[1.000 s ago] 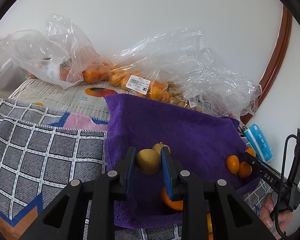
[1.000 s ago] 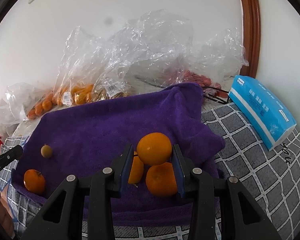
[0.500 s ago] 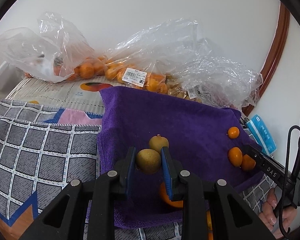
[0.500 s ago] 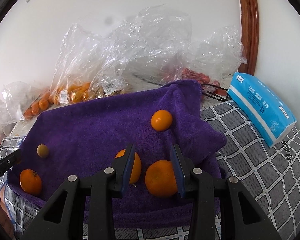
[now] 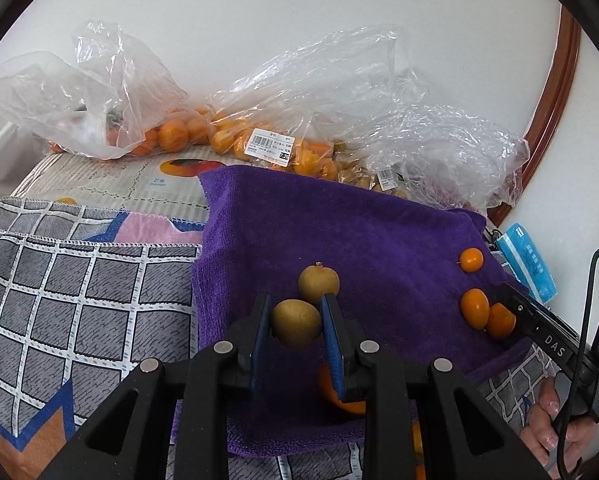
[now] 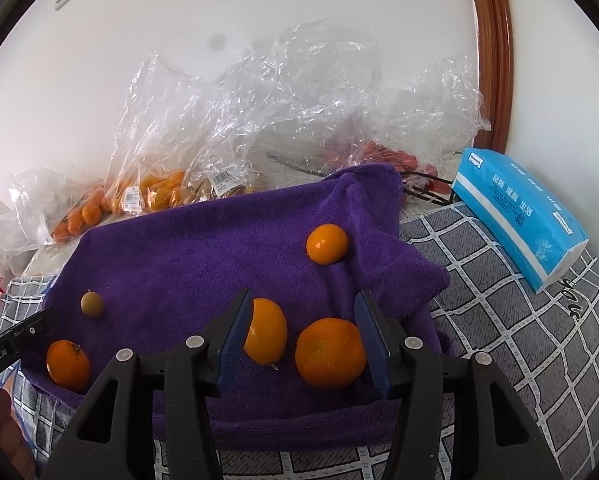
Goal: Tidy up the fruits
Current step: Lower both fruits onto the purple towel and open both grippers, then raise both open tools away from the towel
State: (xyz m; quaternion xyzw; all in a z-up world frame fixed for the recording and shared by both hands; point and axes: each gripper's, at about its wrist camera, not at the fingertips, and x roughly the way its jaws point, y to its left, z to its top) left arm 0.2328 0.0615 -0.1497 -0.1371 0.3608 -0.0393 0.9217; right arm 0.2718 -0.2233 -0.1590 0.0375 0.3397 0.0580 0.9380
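Note:
A purple towel (image 5: 339,232) lies on the checked cloth, also in the right wrist view (image 6: 187,256). My left gripper (image 5: 295,332) is shut on a yellow-brown round fruit (image 5: 296,323), held above the towel's near edge. A second yellow-brown fruit (image 5: 318,282) lies just beyond it, and shows in the right wrist view (image 6: 91,303). My right gripper (image 6: 305,336) is open and empty. Two oranges (image 6: 265,336) (image 6: 329,351) lie on the towel between its fingers. A third orange (image 6: 326,243) lies farther back. Another orange (image 6: 67,365) lies at the towel's left corner.
Clear plastic bags with oranges and other fruit (image 5: 267,144) are piled against the wall behind the towel. A blue tissue pack (image 6: 519,216) lies to the right. A grey checked cloth (image 5: 59,288) covers the surface to the left.
My right gripper let go of the orange, which now lies farther back on the towel, and its fingers have spread wide. My left gripper still holds its fruit and has shifted slightly.

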